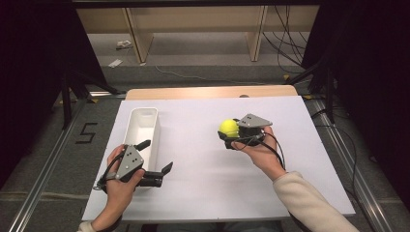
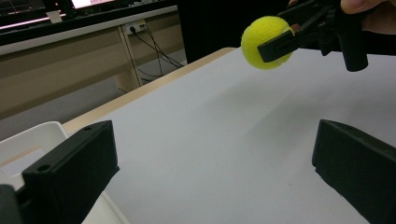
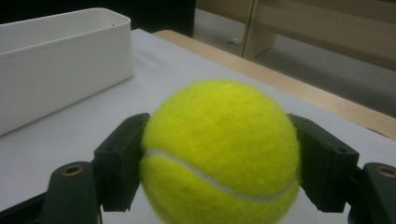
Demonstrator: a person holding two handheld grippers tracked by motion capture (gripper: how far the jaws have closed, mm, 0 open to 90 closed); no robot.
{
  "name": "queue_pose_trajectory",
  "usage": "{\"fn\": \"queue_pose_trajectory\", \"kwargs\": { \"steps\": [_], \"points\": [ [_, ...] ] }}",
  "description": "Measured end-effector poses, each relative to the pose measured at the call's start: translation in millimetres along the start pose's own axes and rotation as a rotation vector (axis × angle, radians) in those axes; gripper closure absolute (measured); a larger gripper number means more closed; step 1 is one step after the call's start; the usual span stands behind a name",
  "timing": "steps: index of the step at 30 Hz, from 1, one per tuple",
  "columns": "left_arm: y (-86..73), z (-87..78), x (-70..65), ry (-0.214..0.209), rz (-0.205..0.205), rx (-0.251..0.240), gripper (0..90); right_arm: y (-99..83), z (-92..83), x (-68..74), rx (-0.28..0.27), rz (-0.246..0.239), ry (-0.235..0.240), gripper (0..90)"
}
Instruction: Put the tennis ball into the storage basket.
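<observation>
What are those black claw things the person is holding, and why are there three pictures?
They are hand-held grabbers, one in each hand. One picture looks down from above the table. The other two come from little cameras riding on each grabber. The right gripper squeezes a yellow tennis ball between its two black jaws, and its own camera sees that ball very close. The left gripper is open and holds nothing; it sits beside a long white bin. Its camera sees the ball lifted above the white table.

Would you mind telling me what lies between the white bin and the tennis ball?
Only bare white tabletop; the high view shows it between white bin and tennis ball.
</observation>
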State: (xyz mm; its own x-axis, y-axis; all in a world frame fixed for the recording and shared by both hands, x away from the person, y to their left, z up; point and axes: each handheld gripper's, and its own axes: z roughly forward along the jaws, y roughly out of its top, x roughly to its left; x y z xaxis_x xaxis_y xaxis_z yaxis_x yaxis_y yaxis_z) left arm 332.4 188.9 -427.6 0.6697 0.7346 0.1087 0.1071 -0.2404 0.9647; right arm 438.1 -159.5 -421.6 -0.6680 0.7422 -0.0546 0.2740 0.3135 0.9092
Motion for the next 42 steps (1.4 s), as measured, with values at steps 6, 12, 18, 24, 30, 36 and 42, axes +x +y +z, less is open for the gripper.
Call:
{"fn": "queue_pose_trajectory", "kwargs": {
  "steps": [6,12,18,24,30,36,42],
  "points": [
    [0.1,0.2,-0.4,0.0,-0.002,-0.003,0.0,0.4,2.6,2.8,-0.001,-0.002,0.003,26.4],
    [0.1,0.2,-0.3,-0.001,-0.001,-0.003,0.0,1.7,4.9,4.7,-0.002,-0.001,0.006,26.4],
    [0.2,0.0,-0.2,-0.001,-0.001,-0.003,0.0,3.1,7.3,7.2,-0.002,-0.001,0.012,26.4],
    [0.2,0.0,-0.3,-0.004,0.001,-0.004,0.0,4.0,9.2,9.5,0.0,-0.006,0.016,26.4],
    [0.1,-0.1,-0.2,-0.002,0.0,-0.004,0.0,5.6,10.8,12.0,-0.003,-0.008,0.021,26.4],
    [0.2,-0.2,-0.2,-0.003,0.0,-0.004,0.0,7.0,13.1,14.6,-0.005,-0.009,0.025,26.4],
    [0.3,-0.3,-0.3,-0.003,0.002,-0.004,0.0,8.5,15.0,17.0,-0.006,-0.012,0.031,26.4]
  ]
}}
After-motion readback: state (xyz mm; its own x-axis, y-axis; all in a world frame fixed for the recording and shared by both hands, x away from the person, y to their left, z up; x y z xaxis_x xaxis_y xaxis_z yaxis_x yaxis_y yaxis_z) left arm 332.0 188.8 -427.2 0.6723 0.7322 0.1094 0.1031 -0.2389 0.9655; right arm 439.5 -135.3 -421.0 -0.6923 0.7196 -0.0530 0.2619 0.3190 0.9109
